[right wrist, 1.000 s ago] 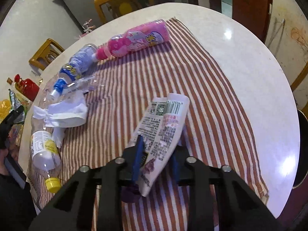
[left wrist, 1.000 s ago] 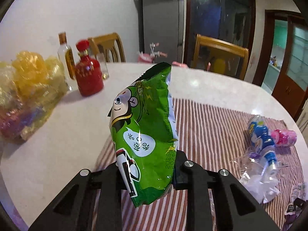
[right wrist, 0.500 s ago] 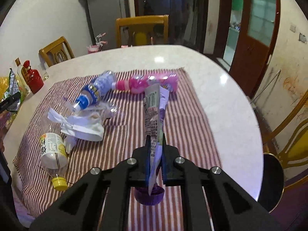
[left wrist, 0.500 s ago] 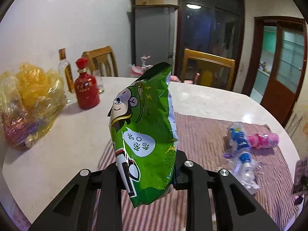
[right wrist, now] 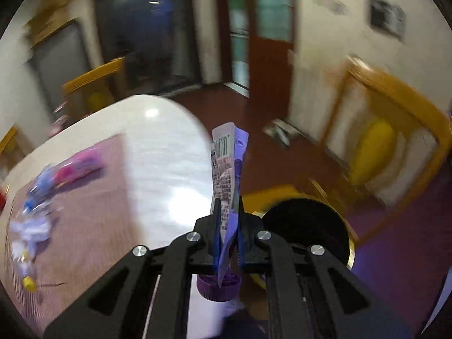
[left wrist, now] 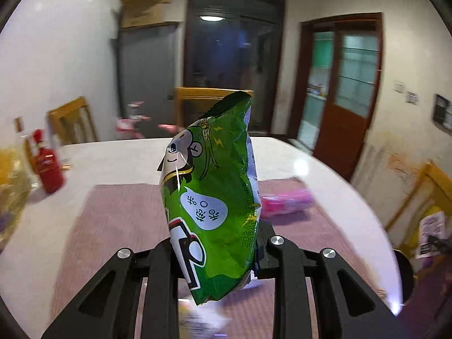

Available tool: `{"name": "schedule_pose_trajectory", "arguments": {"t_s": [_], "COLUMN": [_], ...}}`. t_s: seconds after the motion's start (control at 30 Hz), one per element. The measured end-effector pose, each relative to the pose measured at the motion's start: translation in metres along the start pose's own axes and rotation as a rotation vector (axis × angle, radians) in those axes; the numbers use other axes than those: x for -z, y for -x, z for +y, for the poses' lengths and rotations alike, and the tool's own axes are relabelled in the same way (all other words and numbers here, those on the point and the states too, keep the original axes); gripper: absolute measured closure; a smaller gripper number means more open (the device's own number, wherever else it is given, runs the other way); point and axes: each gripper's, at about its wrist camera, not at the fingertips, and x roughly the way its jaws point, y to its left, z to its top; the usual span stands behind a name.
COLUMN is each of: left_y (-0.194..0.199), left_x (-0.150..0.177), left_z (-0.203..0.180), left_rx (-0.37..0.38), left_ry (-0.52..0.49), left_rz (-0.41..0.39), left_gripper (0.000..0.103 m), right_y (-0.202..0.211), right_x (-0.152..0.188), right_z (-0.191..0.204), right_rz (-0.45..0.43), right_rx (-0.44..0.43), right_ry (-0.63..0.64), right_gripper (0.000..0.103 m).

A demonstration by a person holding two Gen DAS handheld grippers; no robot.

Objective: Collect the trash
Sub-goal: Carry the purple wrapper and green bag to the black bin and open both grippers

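A green snack bag (left wrist: 212, 197) is held upright, clear of the round white tabletop (left wrist: 113, 155), clamped near its lower end by the left hand-held gripper (left wrist: 217, 257), whose jaws are pressed against the bag's two sides. In the right wrist view a flat purple-and-white pouch (right wrist: 227, 169) with a purple screw cap (right wrist: 217, 285) hanging below is pinched edge-on by the right hand-held gripper (right wrist: 228, 220), and is carried out past the tabletop's edge, above the dark red floor (right wrist: 254, 118) and near a round black seat (right wrist: 308, 226). Both views are blurred, which suggests fast movement — a quick swing could let the slick green bag slide out of its low grip, since most of its length stands free above the jaws. The pouch is gripped across a thin fold only, and its cap-heavy end may pull it down and out. More litter is left on the striped cloth (left wrist: 113, 226): a pink bottle (left wrist: 285, 200), a blue bottle (right wrist: 39, 186) and crumpled white tissue (right wrist: 28, 228), so the task is judged far from finished. A red bottle (left wrist: 48, 166) stands at the far left. On the green bag a cartoon monkey face is printed, with green Chinese characters in a white bubble and a sideways date stamp — too small to be read with certainty. A barcode and dense small print are seen on the pouch, unreadable.
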Motion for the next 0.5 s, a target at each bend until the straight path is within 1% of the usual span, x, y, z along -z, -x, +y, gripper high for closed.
{"name": "schedule_pose_trajectory", "arguments": {"t_s": [0.07,0.17,0.2,0.23,0.27,0.3,0.33,0.43,0.5], "left_y": [-0.002,-0.005,-0.005,-0.006,-0.007,-0.007,-0.008,-0.009,-0.012], "left_x": [0.0,0.001,0.002,0.003,0.005,0.007,0.009,0.017,0.021], "left_z": [-0.027,-0.064,-0.082,-0.092,-0.106,-0.117,-0.13,-0.171,-0.196], "left_rx": [0.046,0.115,0.145,0.164,0.188,0.206,0.227,0.297,0.343], "left_ry": [-0.03,-0.067,-0.093,-0.109,-0.129,-0.143,-0.159,-0.215,-0.252], "left_rz": [0.002,0.016,0.021,0.025,0.031,0.037,0.043,0.059,0.072], "left_gripper": [0.08,0.08,0.08,0.08,0.08,0.08,0.08,0.08,0.08], "right_y": [-0.03,-0.065,-0.077,-0.087,-0.1,-0.107,-0.114,-0.119,-0.108], "right_x": [0.007,0.019,0.022,0.023,0.024,0.024,0.026,0.027,0.027], "right_z": [-0.041,-0.073,-0.083,-0.091,-0.097,-0.1,-0.104,-0.112,-0.116], "right_rz": [0.07,0.144,0.161,0.177,0.201,0.214,0.227,0.234,0.204], "right_rx": [0.019,0.04,0.04,0.042,0.051,0.058,0.065,0.067,0.072], "right_ry": [-0.087,-0.146,-0.165,-0.175,-0.183,-0.191,-0.201,-0.216,-0.236], "right_gripper": [0.094,0.093,0.093,0.091,0.08,0.064,0.031,0.03,0.03]}}
